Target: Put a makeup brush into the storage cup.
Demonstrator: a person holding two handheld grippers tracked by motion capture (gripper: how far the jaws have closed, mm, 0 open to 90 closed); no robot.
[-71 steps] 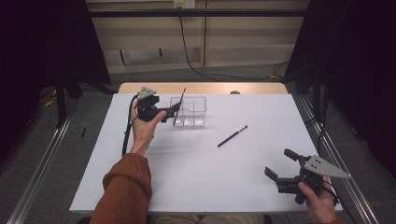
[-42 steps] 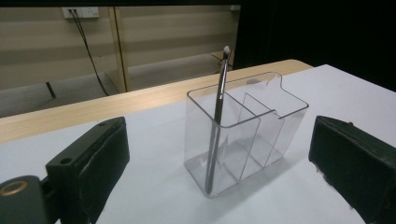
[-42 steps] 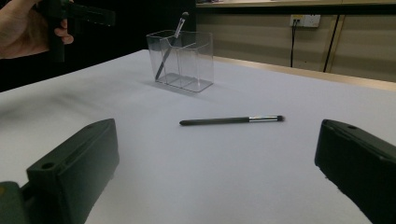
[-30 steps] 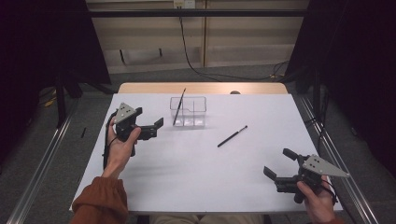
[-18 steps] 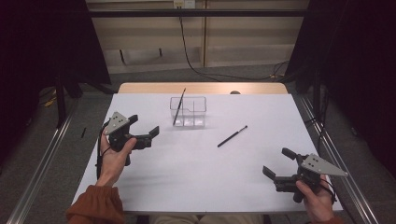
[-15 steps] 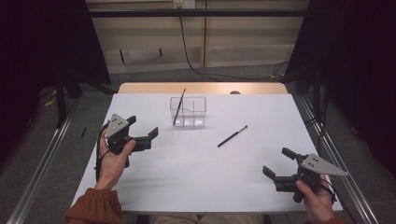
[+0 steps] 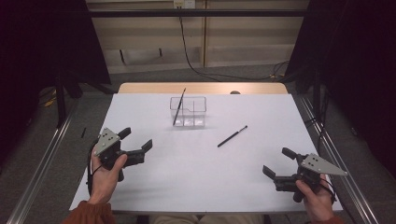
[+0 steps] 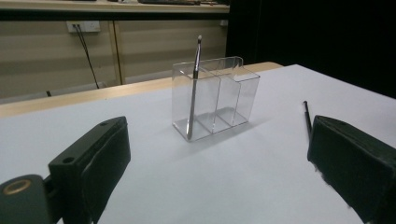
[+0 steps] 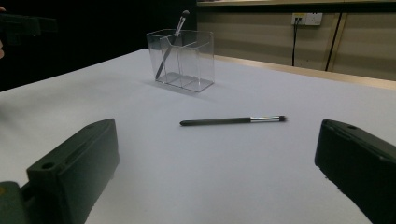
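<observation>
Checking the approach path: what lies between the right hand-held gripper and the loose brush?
Only bare white table lies between the right hand-held gripper and the brush, in the right gripper view.

organizer (image 7: pixel 188 112): clear | brush (image 7: pixel 232 136): black (silver band) | table (image 7: pixel 196 177): white

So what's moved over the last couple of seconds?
The left tool, open and empty, pulled back from the clear organizer toward the table's near left. The brush it left stands in the organizer; the loose brush and the right tool stayed put.
</observation>
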